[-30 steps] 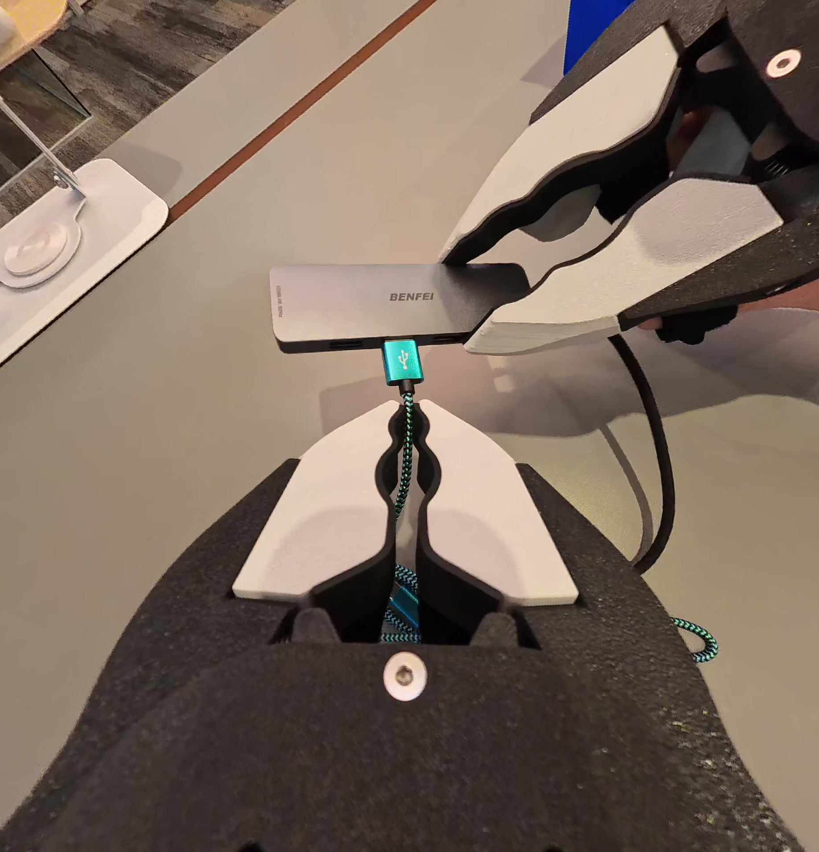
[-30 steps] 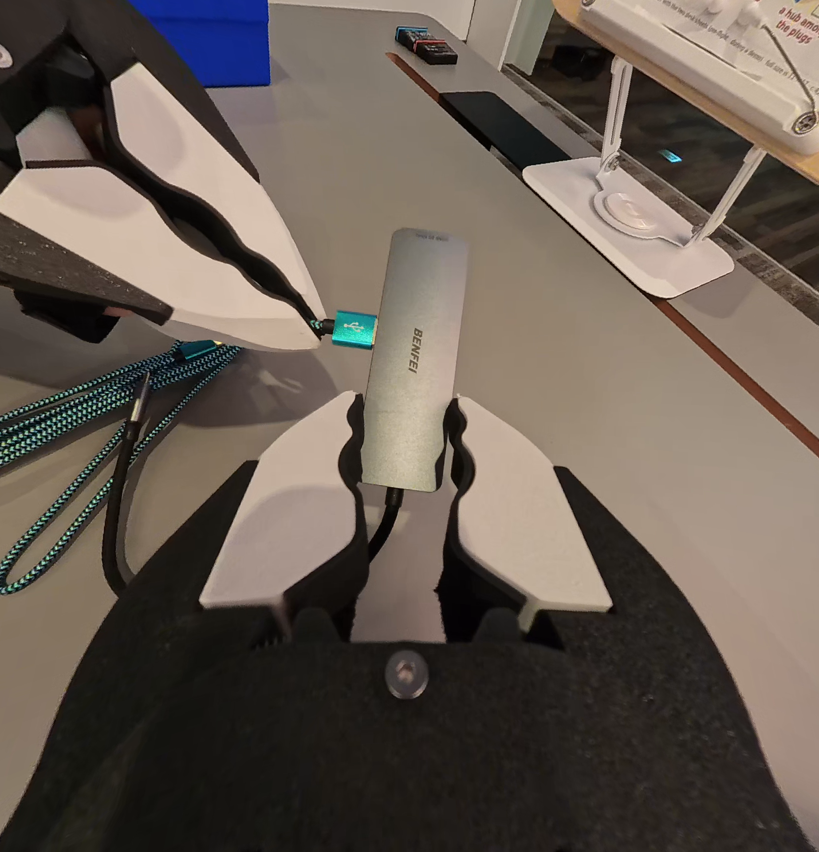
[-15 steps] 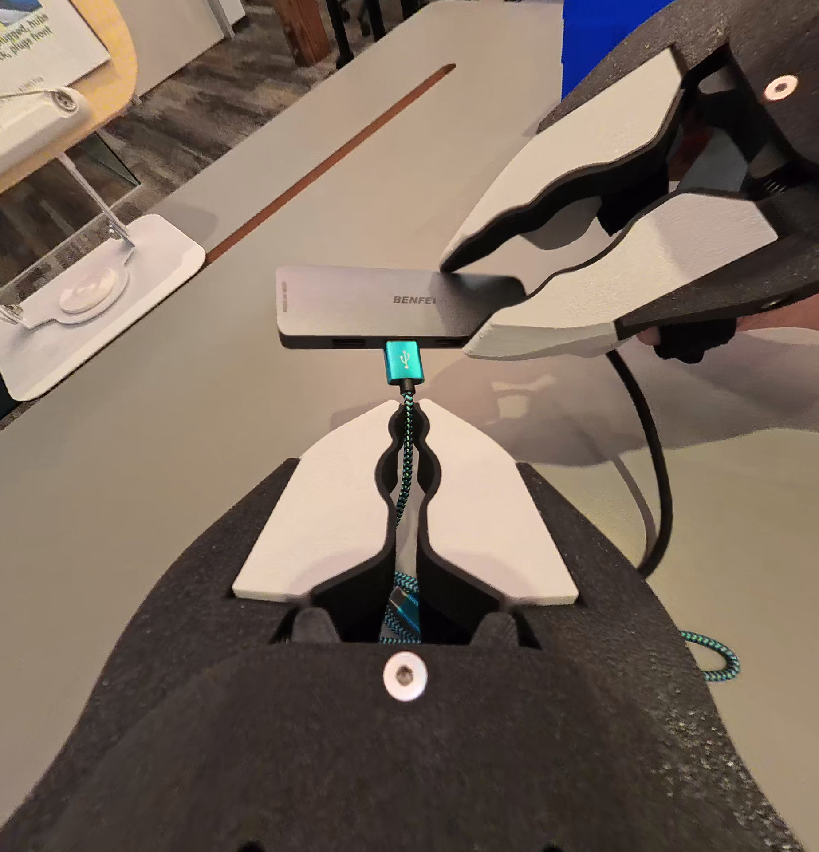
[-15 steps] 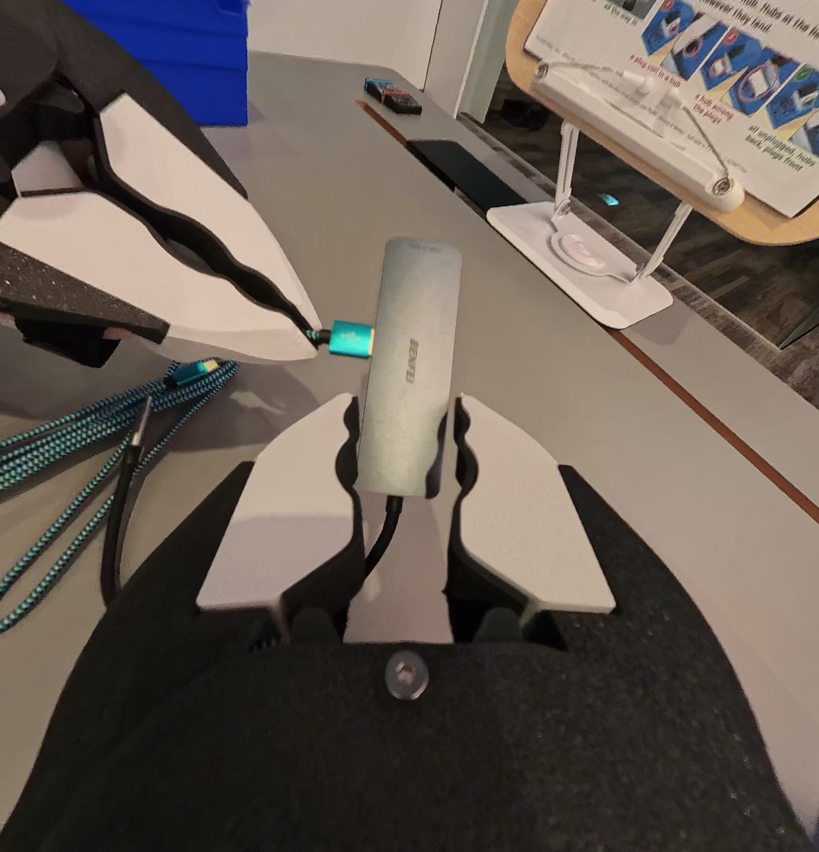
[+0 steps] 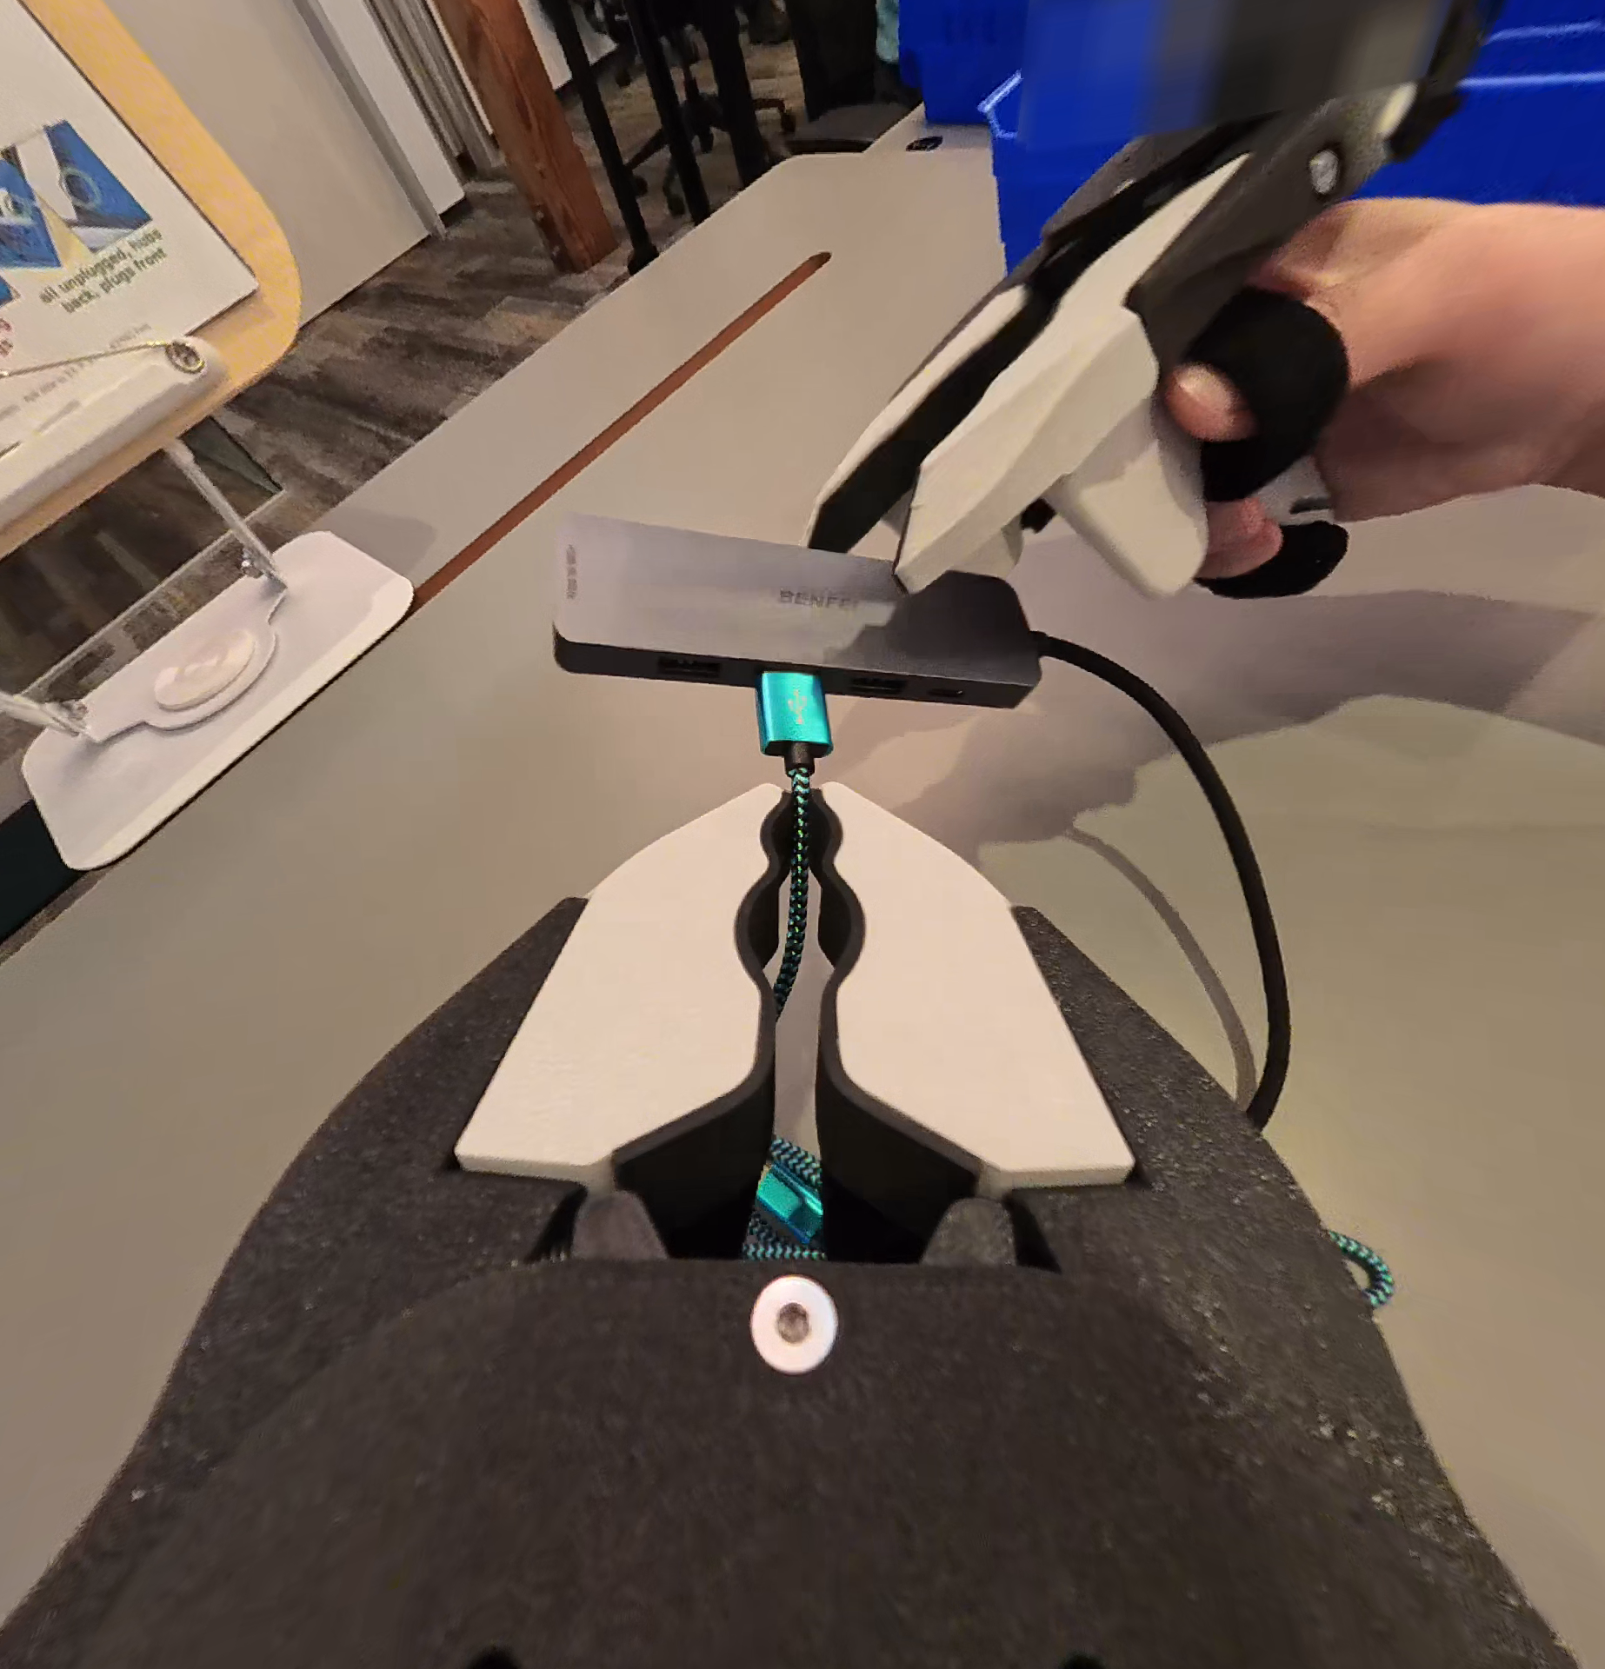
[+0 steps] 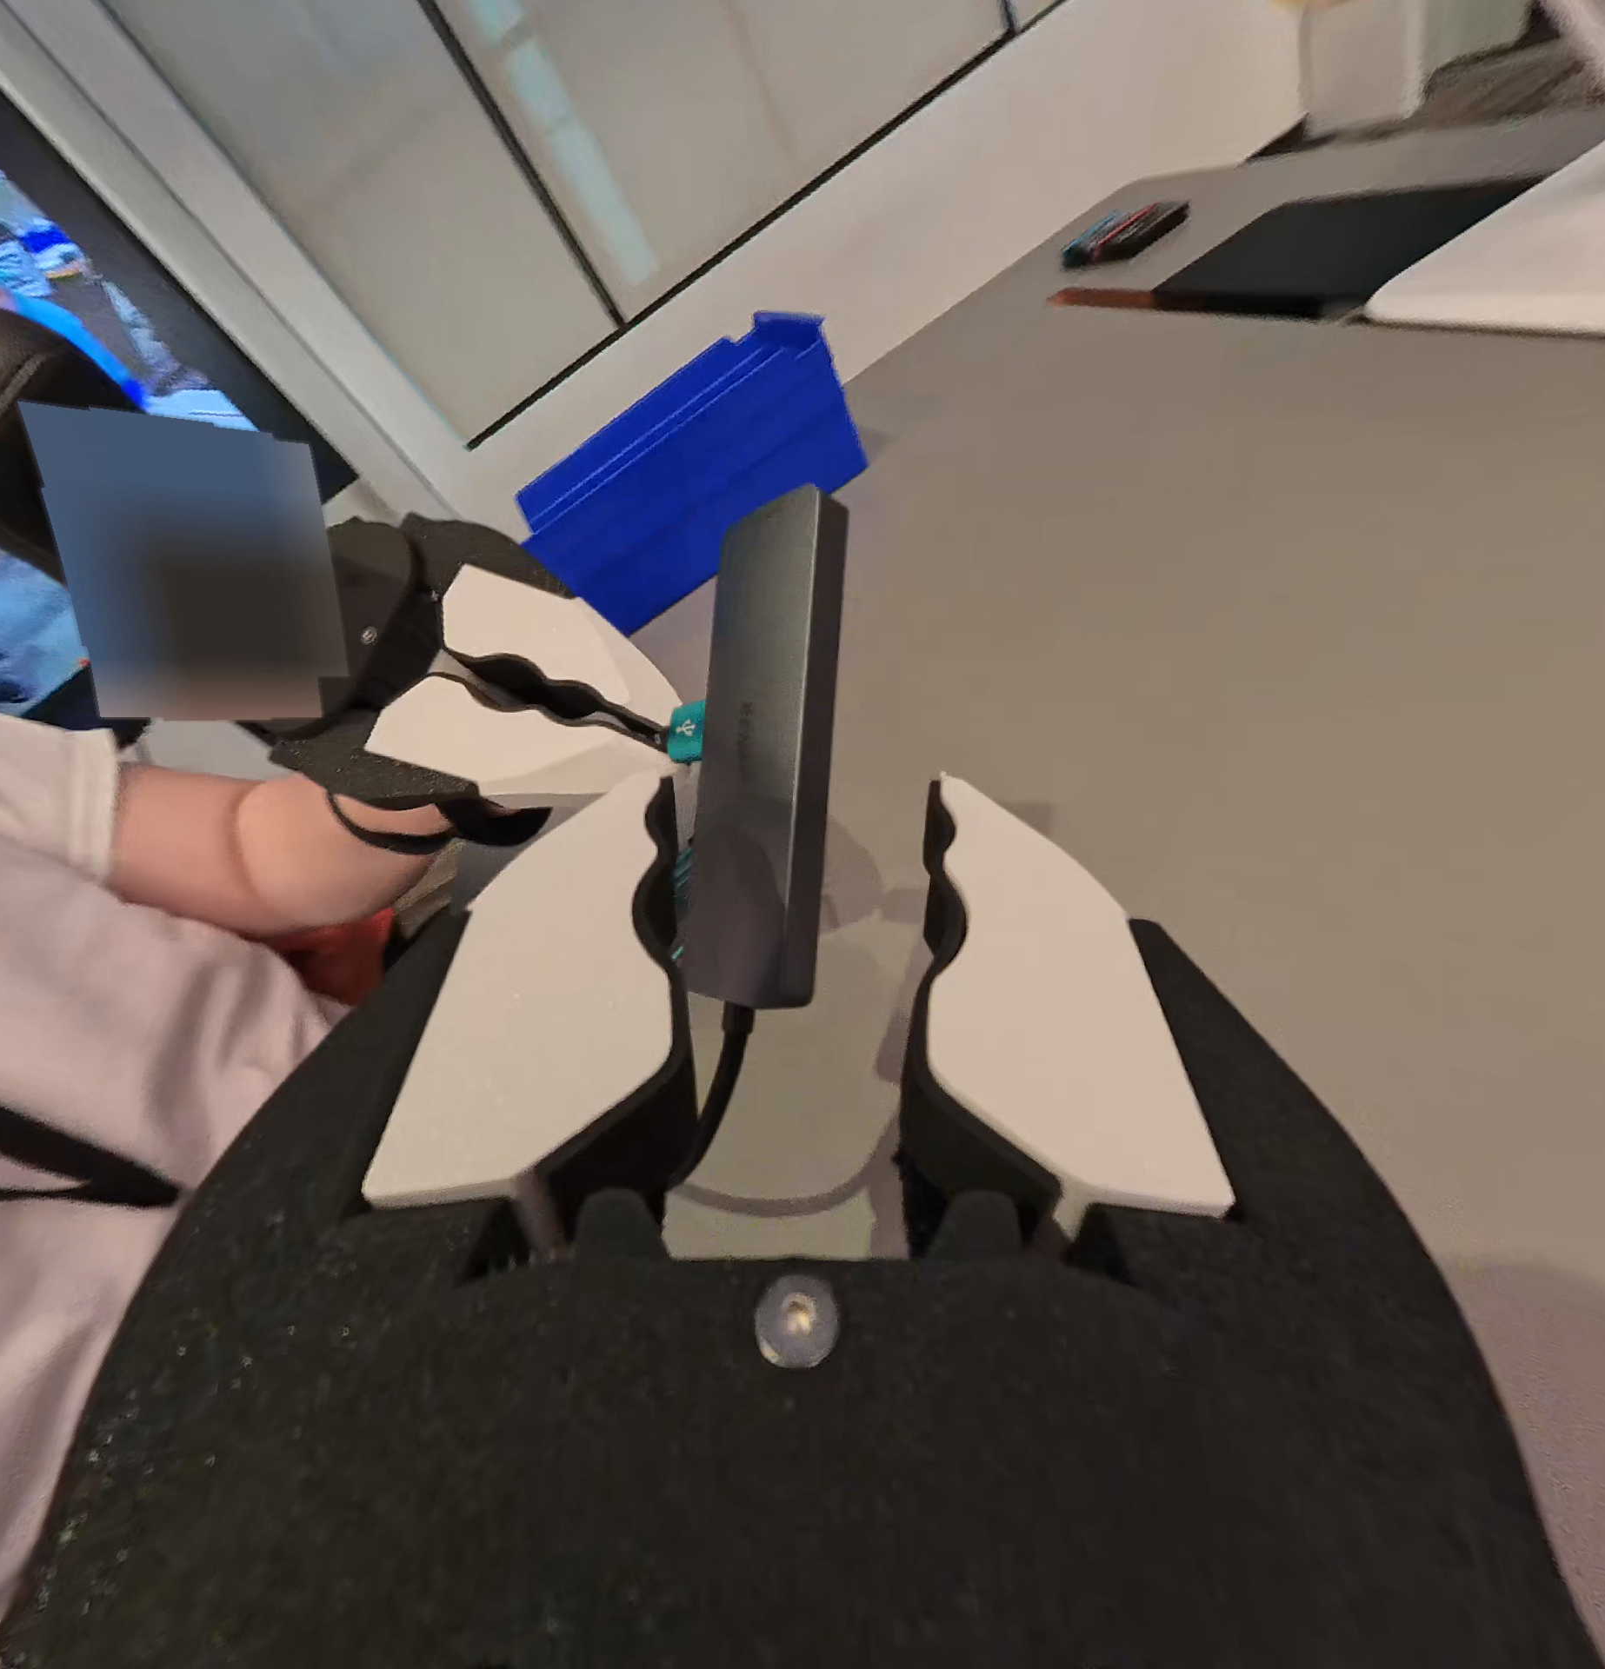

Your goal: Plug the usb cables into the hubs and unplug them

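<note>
Teal braided cable (image 5: pixel 795 903), low in the middle, is pinched in the left gripper (image 5: pixel 806 793). Just above, its teal plug (image 5: pixel 792 713) sits in the flat grey metal hub (image 5: pixel 781 607). The right gripper (image 6: pixel 797 795) is spread wide, so the hub could drop and yank the plug.

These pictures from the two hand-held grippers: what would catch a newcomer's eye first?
Probably the teal USB plug, seated in a port on the near edge of the grey hub at the centre of the left wrist view. The left gripper pinches its braided cable just behind it. In the right wrist view, the right gripper stands open around the hub's cable end.
</note>
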The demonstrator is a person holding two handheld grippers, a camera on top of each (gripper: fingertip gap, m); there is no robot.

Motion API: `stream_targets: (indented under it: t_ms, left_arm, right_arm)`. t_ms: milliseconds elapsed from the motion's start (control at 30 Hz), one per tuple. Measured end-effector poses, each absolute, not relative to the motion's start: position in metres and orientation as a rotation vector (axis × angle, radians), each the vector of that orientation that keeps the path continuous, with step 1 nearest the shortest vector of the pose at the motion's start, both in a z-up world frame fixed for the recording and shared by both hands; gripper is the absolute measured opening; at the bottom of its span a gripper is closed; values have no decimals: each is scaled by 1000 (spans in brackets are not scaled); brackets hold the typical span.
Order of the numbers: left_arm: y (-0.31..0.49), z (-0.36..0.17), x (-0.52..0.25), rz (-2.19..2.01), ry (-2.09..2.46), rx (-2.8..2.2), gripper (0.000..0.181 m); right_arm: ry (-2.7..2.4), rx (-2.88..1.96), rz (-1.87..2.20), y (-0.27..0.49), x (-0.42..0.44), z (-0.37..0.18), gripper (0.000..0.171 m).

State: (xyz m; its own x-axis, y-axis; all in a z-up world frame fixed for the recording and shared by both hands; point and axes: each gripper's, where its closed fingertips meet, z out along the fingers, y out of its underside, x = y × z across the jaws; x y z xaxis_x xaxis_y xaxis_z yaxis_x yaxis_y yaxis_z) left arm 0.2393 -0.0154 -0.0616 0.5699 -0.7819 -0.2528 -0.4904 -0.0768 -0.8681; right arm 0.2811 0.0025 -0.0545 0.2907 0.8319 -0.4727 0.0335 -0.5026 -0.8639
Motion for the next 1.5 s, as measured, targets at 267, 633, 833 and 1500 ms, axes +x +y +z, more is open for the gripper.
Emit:
stream_targets:
  t_ms: [267,633,833,1500]
  left_arm:
    - [-29,-54,242,-377,1126,-1631,2]
    - [-28,-57,242,-338,1144,-1631,2]
    - [-29,-55,244,-321,1157,-1598,2]
    - [-24,-39,248,-331,1093,-1577,28]
  right_arm:
    - [-850,-1837,1571,-24,268,-43,18]
    - [-793,-1904,1673,-30,267,-43,11]
    - [-794,-1886,1575,-22,269,-45,22]
    - [-855,-1994,1435,-39,283,-41,11]
